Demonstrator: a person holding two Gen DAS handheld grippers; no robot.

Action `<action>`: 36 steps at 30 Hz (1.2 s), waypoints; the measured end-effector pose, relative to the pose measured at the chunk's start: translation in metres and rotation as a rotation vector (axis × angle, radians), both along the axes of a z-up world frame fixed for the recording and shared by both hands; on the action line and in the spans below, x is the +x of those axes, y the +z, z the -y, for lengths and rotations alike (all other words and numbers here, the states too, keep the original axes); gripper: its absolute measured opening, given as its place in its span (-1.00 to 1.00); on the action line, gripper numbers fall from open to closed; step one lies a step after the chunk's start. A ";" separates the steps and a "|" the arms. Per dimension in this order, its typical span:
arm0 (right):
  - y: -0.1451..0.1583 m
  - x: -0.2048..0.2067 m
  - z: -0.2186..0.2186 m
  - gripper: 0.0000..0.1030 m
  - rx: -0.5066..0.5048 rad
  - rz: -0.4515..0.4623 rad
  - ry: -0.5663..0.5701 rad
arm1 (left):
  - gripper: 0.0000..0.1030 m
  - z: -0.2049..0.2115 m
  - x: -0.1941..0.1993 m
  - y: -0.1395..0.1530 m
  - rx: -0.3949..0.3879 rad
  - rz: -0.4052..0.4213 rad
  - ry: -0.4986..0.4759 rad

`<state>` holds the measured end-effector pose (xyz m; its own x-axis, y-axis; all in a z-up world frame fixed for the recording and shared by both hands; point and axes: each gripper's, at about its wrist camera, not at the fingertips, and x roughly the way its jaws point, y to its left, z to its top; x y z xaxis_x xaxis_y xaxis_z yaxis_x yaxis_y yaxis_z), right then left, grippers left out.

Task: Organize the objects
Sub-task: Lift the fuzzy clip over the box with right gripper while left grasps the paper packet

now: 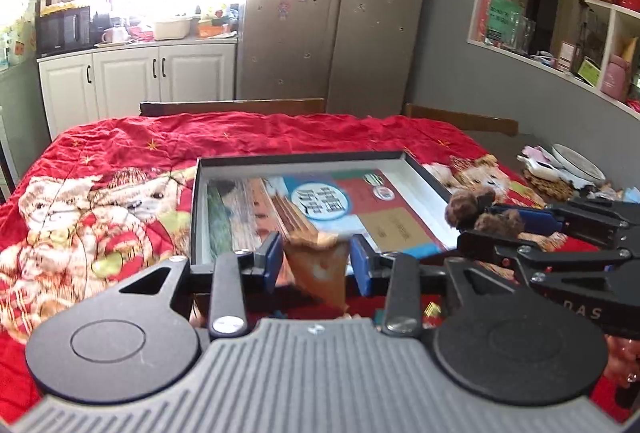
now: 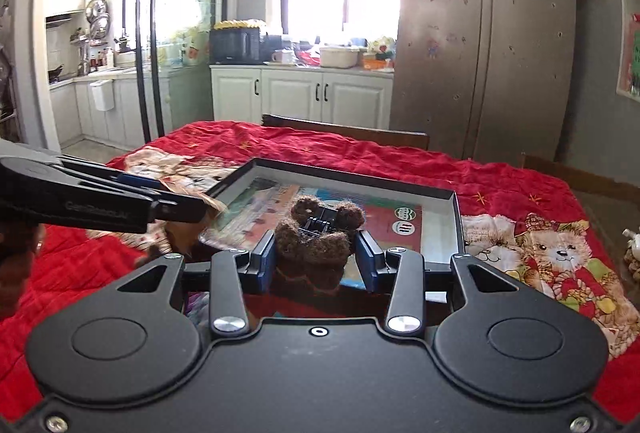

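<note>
I am in the carry step: both tools are loaded and held above the red quilted cloth [image 1: 120, 153], just short of the shallow box [image 1: 304, 161] that lies straight ahead of them. My left gripper [image 1: 316, 253] is clenched on a tan, fluffy soft piece [image 1: 316, 265], which hangs limp between the blue pads [image 1: 272, 253] and trails under the tool. My right gripper [image 2: 316, 253] is clamped on a dark brown curly plush toy [image 2: 316, 237], whose 2 rounded lobes stick up past the fingertips; a small black clip-like part sits between them. The 2 tools are close side by side, the right one just right of the left.

I judge the next move to be forward and down over the box, then letting go inside its rim. The box has thin, rigid dark walls and a glossy printed sheet on its floor, so soft things may slide. Both loads are squashy and light, and fibres might cling to the pads.
</note>
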<state>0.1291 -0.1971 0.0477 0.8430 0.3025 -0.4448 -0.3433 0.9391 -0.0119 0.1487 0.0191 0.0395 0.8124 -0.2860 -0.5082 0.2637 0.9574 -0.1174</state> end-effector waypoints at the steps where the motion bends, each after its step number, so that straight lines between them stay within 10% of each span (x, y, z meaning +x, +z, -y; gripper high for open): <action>1: -0.001 0.009 0.000 -0.23 0.005 -0.008 -0.002 | -0.16 0.001 0.005 0.000 0.004 0.003 0.006; 8: -0.018 0.056 -0.002 -0.23 0.016 -0.042 -0.035 | -0.26 0.001 0.035 -0.009 0.009 -0.030 0.020; 20: -0.028 0.028 0.012 -0.23 0.031 -0.026 -0.031 | 0.63 0.021 0.006 -0.047 0.080 -0.051 -0.109; 32: -0.033 0.009 0.011 -0.23 0.002 -0.022 -0.017 | 0.60 0.033 0.021 -0.073 0.087 -0.106 -0.106; 36: -0.039 0.012 0.010 -0.23 0.001 -0.035 -0.016 | 0.11 0.032 0.026 -0.077 0.064 -0.133 -0.112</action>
<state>0.1408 -0.2073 0.0091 0.8317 0.2893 -0.4739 -0.3280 0.9447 0.0010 0.1745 -0.0129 -0.0374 0.7017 -0.3345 -0.6291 0.3552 0.9296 -0.0981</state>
